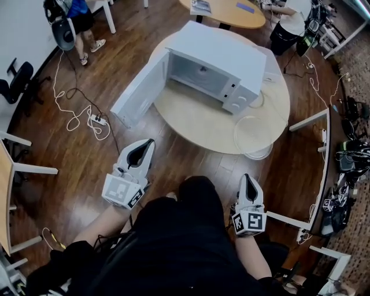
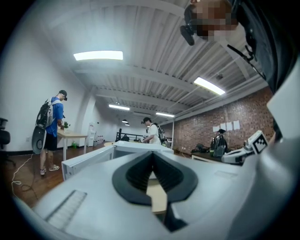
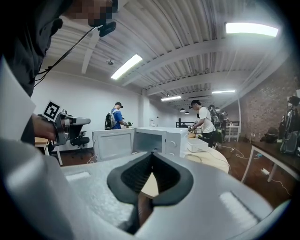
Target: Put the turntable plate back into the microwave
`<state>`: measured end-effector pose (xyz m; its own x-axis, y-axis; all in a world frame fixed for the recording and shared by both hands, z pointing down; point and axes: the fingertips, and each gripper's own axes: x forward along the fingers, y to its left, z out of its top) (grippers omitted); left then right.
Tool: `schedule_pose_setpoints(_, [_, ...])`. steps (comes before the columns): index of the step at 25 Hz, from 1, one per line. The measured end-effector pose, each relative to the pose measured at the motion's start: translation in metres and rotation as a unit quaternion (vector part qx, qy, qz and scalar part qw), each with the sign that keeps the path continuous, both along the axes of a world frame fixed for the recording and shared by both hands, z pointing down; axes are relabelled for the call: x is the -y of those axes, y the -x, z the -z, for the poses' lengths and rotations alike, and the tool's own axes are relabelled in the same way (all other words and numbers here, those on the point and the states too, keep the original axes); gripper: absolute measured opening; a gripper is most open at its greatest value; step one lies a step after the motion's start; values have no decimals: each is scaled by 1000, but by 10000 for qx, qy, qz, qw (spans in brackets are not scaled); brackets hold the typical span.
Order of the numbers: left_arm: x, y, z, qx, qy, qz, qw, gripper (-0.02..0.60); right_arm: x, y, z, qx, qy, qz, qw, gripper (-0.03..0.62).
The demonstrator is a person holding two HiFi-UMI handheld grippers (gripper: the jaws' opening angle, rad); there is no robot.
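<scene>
Hanging close in front of the person's dark-clothed body, the left gripper (image 1: 145, 144) and the right gripper (image 1: 247, 177) both point toward the round wooden table (image 1: 191, 124). Each has its jaws pressed together at the tips, with nothing caught between them (only pale tabletop shows through the gap behind the tips). Just beyond the right gripper, the clear glass turntable plate (image 1: 252, 139) lies flat at the table's near right edge, apart from both grippers and outside the oven. Behind it stands the white microwave (image 1: 217, 66), its door (image 1: 139, 92) swung wide to the left and its cavity facing the person. A power strip (image 1: 96, 119) with a looped pale cable lies on the wooden floor to the left. Farther off, a person with a backpack (image 1: 75, 20) stands near the wall, and another person (image 1: 289, 20) leans at a second table (image 1: 228, 11).
</scene>
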<state>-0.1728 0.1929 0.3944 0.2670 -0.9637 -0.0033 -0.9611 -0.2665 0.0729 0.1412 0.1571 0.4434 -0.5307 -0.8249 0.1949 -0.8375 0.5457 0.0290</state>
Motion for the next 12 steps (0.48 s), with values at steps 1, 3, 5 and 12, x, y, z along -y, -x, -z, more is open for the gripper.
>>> schedule_pose_setpoints(1, [-1,1,-1,-14,32,39,10000,6,0,0,-3,-38,-11,14,10000,0])
schedule_pose_setpoints(3, [-5,3,-3,0,97,90,9999,6,1,-1,-8,-42,30,6,10000,0])
schedule_pose_setpoints(5, [-6,4,-5,42,163,66,9998,6,5,2,-10,54,75,0,10000,0])
schedule_pose_setpoints(12, [16,-1,-4,150,300,28,9994,6,19,9,-20,162,258,54,9995,0])
